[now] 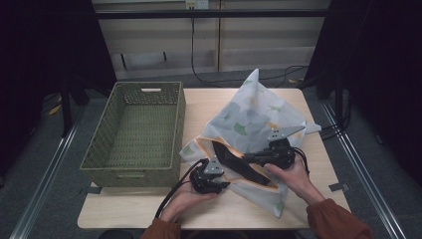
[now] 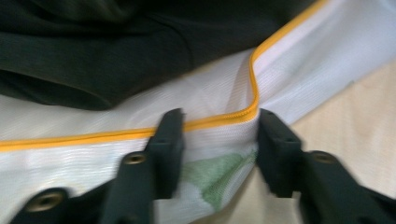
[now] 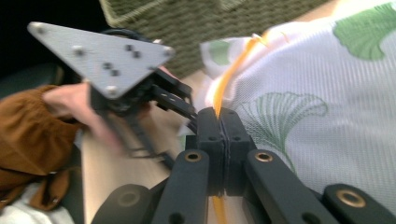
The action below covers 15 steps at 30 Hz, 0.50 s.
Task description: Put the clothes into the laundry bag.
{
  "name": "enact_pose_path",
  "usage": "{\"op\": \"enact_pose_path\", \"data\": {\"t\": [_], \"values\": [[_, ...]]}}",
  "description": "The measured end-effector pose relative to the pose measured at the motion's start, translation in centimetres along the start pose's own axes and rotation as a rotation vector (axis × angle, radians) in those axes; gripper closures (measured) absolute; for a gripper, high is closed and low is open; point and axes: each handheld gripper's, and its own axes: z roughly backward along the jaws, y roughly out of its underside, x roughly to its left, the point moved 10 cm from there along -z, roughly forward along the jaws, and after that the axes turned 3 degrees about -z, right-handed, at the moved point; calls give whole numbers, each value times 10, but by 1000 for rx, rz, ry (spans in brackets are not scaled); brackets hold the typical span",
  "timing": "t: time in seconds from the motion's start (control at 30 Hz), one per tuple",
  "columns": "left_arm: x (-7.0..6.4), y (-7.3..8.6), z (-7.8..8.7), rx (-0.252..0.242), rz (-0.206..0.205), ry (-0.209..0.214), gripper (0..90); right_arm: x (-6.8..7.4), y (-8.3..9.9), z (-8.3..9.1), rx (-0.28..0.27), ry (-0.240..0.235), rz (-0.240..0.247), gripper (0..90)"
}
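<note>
light wood table (image 1: 308,107), grey carpet floor (image 1: 59,199), beige wall panels (image 1: 259,40) w/ black cables (image 1: 209,79), dim room

Wooden table (image 1: 209,102) (light): green basket (image 1: 134,132), leaf-print bag (image 1: 249,119).

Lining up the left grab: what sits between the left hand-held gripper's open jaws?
In the left gripper view, the left hand-held gripper straddles the white leaf-print mesh bag's yellow-trimmed edge, jaws apart.

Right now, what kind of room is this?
Probably a lab or recording studio, not a home: a lone wooden table on grey floor, dark curtains at the sides, and cables trailing behind it.
</note>
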Motion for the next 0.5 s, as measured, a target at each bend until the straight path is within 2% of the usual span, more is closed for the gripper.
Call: {"op": "enact_pose_path", "data": {"t": [0.03,0.1,0.13,0.17,0.2,0.23,0.27,0.3,0.33,0.37,0.4,0.5], "values": [[2,0,0,2,-4,-8,621,3,0,-1,7,-13,7,893],[5,-1,-1,-16,18,-29,726,6,3,-4,22,-24,10,893],[7,0,0,7,21,-39,778,6,6,-8,32,-31,9,893],[8,-1,-1,5,23,-47,805,7,10,-12,54,-35,10,892],[8,-3,-3,-10,32,-39,828,7,14,-16,75,-39,11,890],[9,-2,-2,1,24,-39,855,6,20,-22,95,-39,7,891],[8,-4,-3,-7,52,-37,872,6,25,-27,118,-38,1,890],[7,-6,-5,-40,62,-28,876,5,28,-31,131,-37,2,890],[6,-6,-4,-33,61,-11,881,3,33,-35,150,-28,-4,890],[5,-8,-2,-62,82,20,883,1,37,-38,164,-18,1,889],[3,-9,-1,-73,96,41,885,-3,44,-43,202,6,20,890],[-4,-13,6,-84,75,66,887,-13,54,-48,249,47,14,890]]}}
